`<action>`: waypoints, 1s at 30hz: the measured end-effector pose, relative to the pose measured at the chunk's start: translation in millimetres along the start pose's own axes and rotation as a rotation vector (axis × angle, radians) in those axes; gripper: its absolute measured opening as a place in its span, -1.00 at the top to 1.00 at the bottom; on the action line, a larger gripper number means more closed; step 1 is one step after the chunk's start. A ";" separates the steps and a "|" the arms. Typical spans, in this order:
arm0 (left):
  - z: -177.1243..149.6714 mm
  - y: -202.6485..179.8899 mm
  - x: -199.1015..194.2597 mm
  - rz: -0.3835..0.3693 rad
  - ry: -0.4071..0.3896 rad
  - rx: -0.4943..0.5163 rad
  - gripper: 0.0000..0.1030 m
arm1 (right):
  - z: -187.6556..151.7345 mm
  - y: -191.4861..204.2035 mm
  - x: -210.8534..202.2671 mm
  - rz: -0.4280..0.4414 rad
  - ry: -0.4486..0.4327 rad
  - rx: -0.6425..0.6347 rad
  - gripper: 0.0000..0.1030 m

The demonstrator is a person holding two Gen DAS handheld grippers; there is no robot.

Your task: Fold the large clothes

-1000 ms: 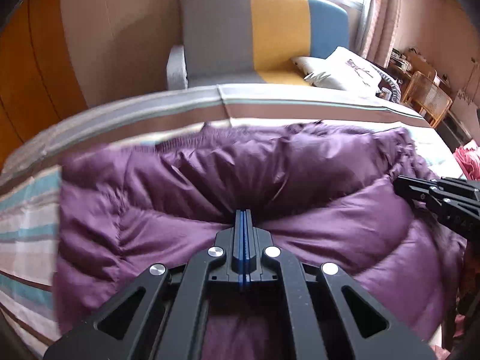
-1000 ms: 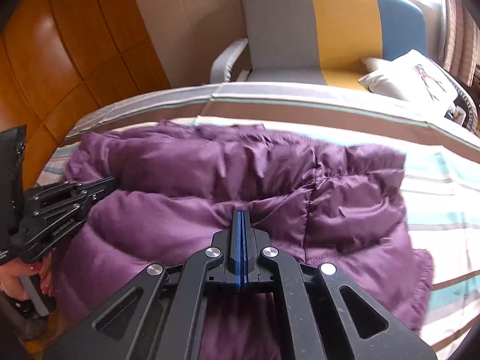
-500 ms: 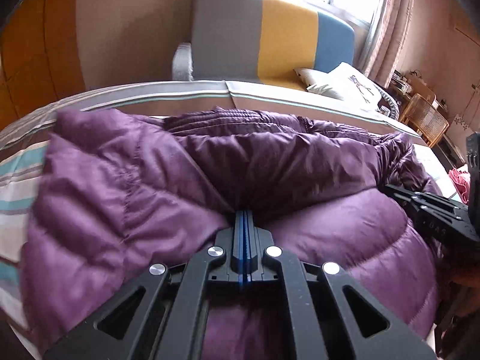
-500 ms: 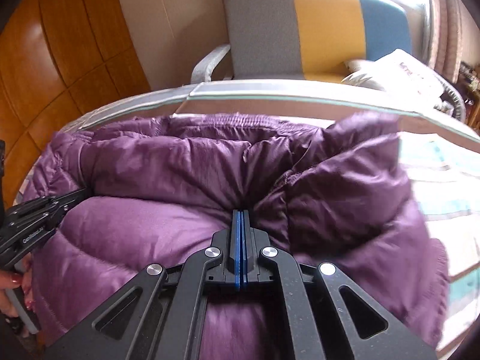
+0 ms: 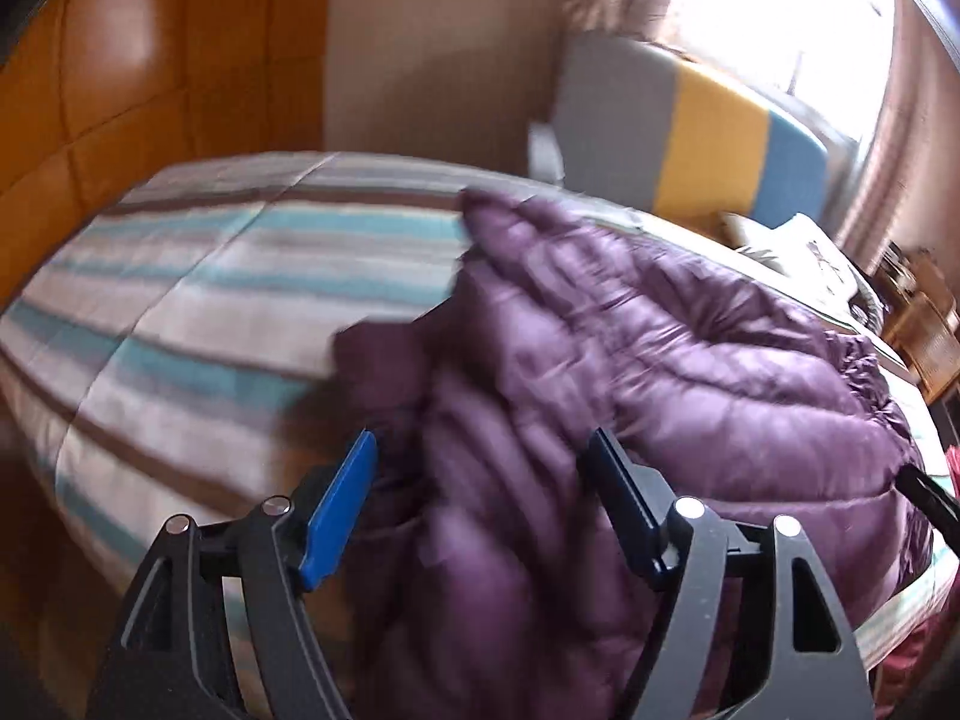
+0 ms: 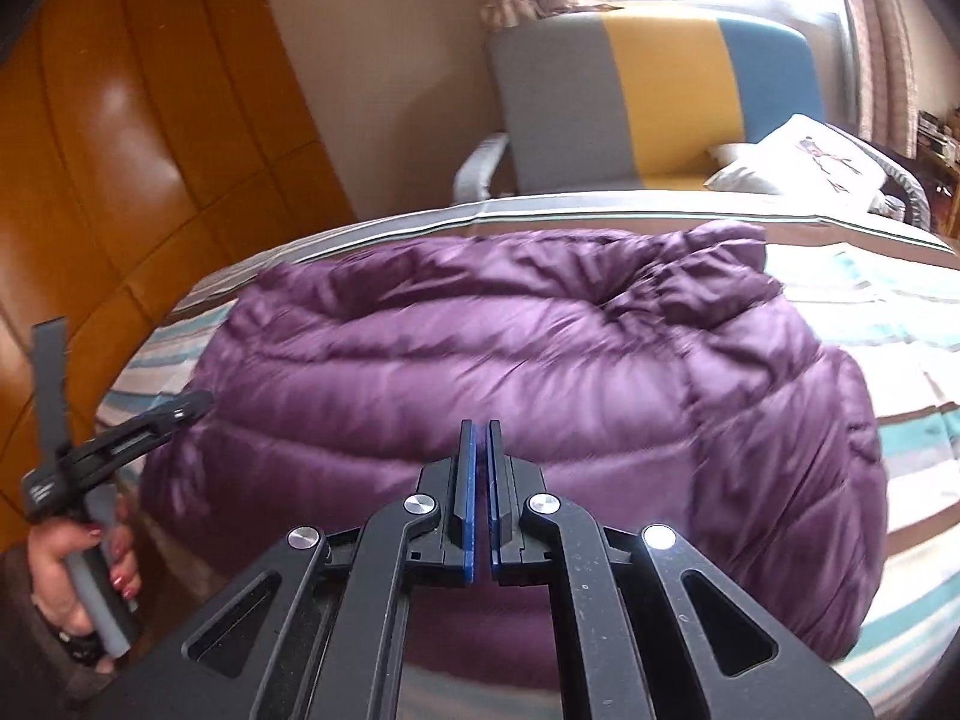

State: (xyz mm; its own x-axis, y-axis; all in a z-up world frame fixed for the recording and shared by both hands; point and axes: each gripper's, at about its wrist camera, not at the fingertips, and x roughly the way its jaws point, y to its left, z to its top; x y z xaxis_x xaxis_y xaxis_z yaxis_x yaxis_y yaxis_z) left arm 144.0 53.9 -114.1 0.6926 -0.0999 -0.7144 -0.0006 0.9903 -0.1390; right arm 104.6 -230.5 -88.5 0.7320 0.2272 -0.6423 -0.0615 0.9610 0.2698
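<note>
Left wrist view, blurred: left tongs are opening, blue pads wide apart; a fold of the purple down jacket lies between them, no pad pressing on it. The jacket is heaped on the striped bed, toward its right side. Right wrist view: right tongs closed, pads nearly touching, nothing seen between them, tips over the jacket's near edge. Jacket lies folded across the bed. A hand at lower left holds the left tongs' handle. Striped armchair behind the bed.
</note>
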 end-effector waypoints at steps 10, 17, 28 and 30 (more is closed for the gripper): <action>-18.7 20.9 18.0 -0.057 0.073 -0.070 -0.53 | -27.6 18.1 37.2 -0.118 0.123 -0.079 0.95; -25.4 25.5 24.9 -0.137 0.096 -0.151 -0.55 | -34.4 21.1 57.1 -0.169 0.151 -0.120 0.95; -25.2 33.7 33.1 -0.240 0.115 -0.337 -0.10 | -37.3 13.4 51.3 -0.142 0.117 -0.084 0.95; -24.2 33.0 38.0 -0.254 0.128 -0.367 -0.04 | -37.6 14.6 50.0 -0.145 0.118 -0.085 0.95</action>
State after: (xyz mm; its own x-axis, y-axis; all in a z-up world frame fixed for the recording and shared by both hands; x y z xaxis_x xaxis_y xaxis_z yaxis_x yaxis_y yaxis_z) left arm 152.9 80.5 -162.5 0.6095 -0.3691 -0.7017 -0.1138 0.8352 -0.5381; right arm 114.8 -199.1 -143.7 0.6527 0.0978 -0.7513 -0.0219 0.9937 0.1104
